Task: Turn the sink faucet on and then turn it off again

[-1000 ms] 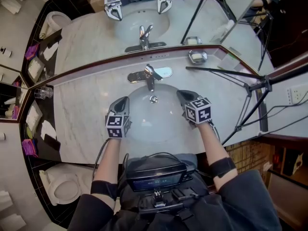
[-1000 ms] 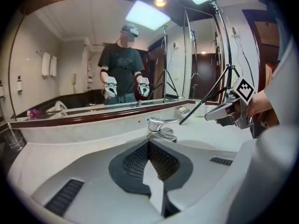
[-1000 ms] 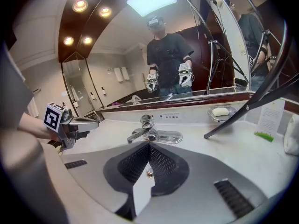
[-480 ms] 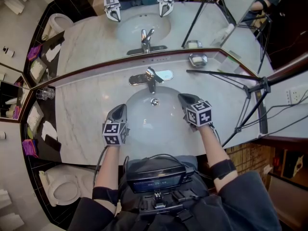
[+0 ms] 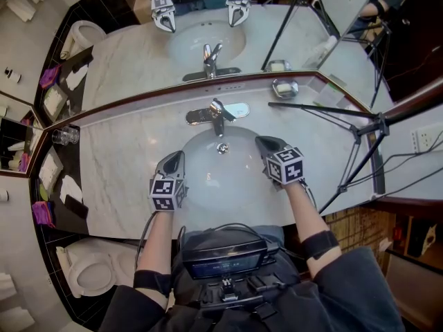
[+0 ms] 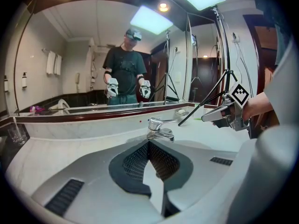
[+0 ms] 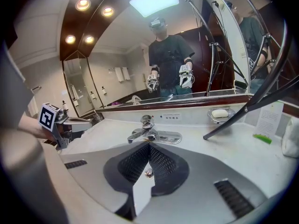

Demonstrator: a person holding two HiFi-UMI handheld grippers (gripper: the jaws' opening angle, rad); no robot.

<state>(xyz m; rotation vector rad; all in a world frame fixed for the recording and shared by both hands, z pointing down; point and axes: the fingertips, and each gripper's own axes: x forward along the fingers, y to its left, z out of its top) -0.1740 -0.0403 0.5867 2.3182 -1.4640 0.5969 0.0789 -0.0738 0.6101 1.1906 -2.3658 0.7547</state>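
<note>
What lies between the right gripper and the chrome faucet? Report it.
Only bare white sink basin; head view shows nothing else between right gripper and chrome faucet.

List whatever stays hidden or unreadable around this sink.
Sign behind the faucet, right gripper view: print too small to read.
Drain, left gripper view: hidden behind the shut left gripper.
Glass, head view: contents too small to tell.

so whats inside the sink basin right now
Only the metal drain at the bottom of the sink basin; no water shows. The faucet spout overhangs its back edge. The left hand-held gripper and right hand-held gripper cover its side rims.
</note>
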